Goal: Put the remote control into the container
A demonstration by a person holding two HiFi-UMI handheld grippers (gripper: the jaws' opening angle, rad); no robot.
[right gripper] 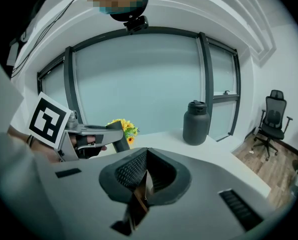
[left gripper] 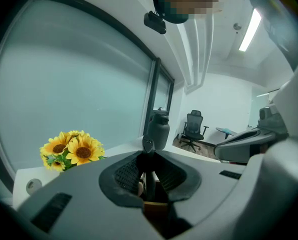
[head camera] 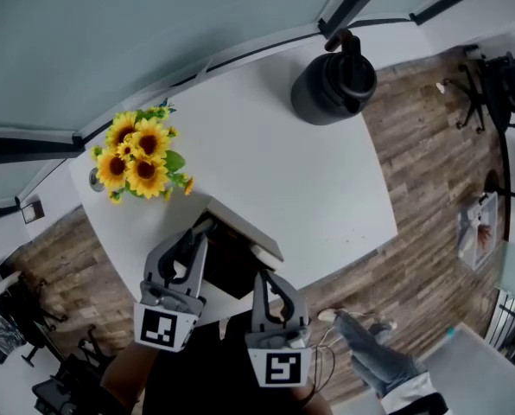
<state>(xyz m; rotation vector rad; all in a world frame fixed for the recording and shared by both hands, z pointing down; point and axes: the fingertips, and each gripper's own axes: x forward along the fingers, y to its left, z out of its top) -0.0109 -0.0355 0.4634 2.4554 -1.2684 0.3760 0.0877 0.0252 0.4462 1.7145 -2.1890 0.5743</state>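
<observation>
Grip on your left side: your left gripper point(left gripper: 148, 165) is clenched, its pads drawn together on a slim black bar that stands upright between them. By its look this is the remote control point(left gripper: 148, 146) seen edge-on, though you cannot be sure from this angle. Brown card shows just below the pads.

Your right gripper point(right gripper: 146, 173) is clenched too, pinching a thin flap point(right gripper: 140, 196) seen nearly edge-on, with a brownish face turned to the left.

From your head view, both grippers point into the container point(head camera: 233, 266), a dark open box at the near edge of the desk point(head camera: 318, 188). Its white lid panel is tilted up on the far side. The left gripper's tip is at the box's far left corner and the right one's at its right side, just under the lid panel.

Sunflowers point(head camera: 136, 158) sit at the desk's left corner, well apart from the box. A black jug point(head camera: 333, 85) with a handled lid stands upright at the far right corner. Wood-plank floor point(head camera: 413, 145) lies beyond the desk's right edge. An office chair point(right gripper: 271, 119) stands by the wall.
</observation>
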